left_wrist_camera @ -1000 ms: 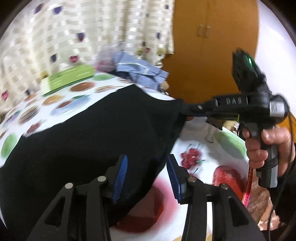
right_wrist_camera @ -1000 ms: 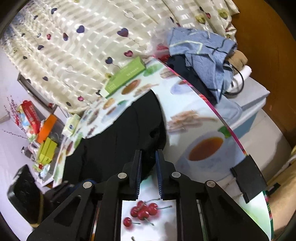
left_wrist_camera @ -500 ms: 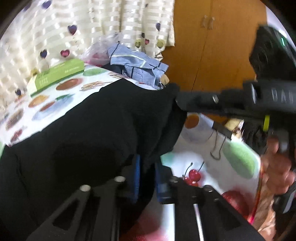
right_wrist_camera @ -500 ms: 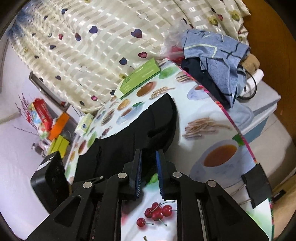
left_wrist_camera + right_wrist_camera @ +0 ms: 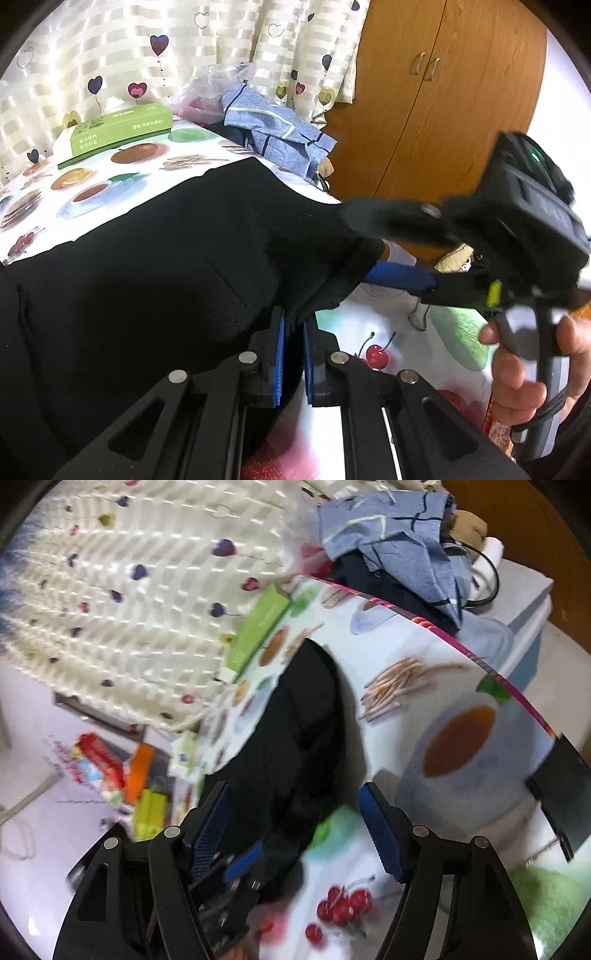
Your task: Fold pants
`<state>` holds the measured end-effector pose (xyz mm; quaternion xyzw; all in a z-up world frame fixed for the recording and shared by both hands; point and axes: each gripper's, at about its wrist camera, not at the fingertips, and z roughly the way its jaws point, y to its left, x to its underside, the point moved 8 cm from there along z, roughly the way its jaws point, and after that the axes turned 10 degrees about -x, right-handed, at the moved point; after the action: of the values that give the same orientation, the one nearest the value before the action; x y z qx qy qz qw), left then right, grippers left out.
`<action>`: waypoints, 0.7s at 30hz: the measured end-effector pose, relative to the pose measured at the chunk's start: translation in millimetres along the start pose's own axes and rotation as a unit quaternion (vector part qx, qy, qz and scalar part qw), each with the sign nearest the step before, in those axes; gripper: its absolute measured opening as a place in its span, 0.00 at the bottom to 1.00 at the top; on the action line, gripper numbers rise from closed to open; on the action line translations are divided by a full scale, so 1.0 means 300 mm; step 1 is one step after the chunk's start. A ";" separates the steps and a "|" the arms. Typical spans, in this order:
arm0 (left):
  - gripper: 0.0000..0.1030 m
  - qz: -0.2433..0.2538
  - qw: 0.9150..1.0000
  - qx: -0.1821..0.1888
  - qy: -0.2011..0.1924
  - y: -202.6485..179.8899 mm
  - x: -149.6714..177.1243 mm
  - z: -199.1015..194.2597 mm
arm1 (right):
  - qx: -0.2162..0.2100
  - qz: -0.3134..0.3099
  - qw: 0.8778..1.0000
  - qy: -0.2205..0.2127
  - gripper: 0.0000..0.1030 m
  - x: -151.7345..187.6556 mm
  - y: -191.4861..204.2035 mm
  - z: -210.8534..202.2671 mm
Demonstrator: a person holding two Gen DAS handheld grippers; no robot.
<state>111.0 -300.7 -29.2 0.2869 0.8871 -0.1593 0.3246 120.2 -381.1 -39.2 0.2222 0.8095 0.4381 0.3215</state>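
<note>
Left gripper [image 5: 293, 345]: clamped tight on a fold of the black pants [image 5: 147, 266], blue pads nearly together with cloth pinched between them, right at the near hem edge.
Right gripper [image 5: 295, 823]: spread wide open, nothing held between the blue pads; in the left wrist view it's seen at the pants' corner [image 5: 369, 254], one blue pad showing just under the cloth.
Right hand [image 5: 524, 365]: wrapped around the right gripper's handle, seen on the far right of the left wrist view.
Pants: spread flat over most of the table, running from the near edge off to the left; a seam or pocket line is seen in the middle. In the right wrist view the pants [image 5: 295, 720] are seen stretching away from the open fingers, with the left gripper [image 5: 243, 856] pinched on the near end.
Table [image 5: 388, 332]: covered with a printed cloth, cherries, teacups and fruit on white.
Green box [image 5: 114, 133]: laid on the table's far side, near the curtain, well apart from the pants.
Blue clothes [image 5: 273, 129]: piled at the far corner, beyond the pants.
Curtain [image 5: 147, 48]: cream striped, with little hearts, hung behind the table.
Cabinet [image 5: 443, 92]: brown wood, two handles, behind on the right.
Clip [image 5: 557, 794]: black, seen on the table's edge at the right.
</note>
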 end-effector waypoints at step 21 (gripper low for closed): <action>0.14 -0.119 0.990 -0.058 -0.058 0.350 0.116 -0.292 | 0.015 -0.119 0.993 0.007 0.18 -0.020 0.168 0.085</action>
<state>111.3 -163.3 2.1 0.1504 0.9024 -0.1613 0.3703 146.5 -344.6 -4.7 0.1256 0.8388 0.3861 0.3627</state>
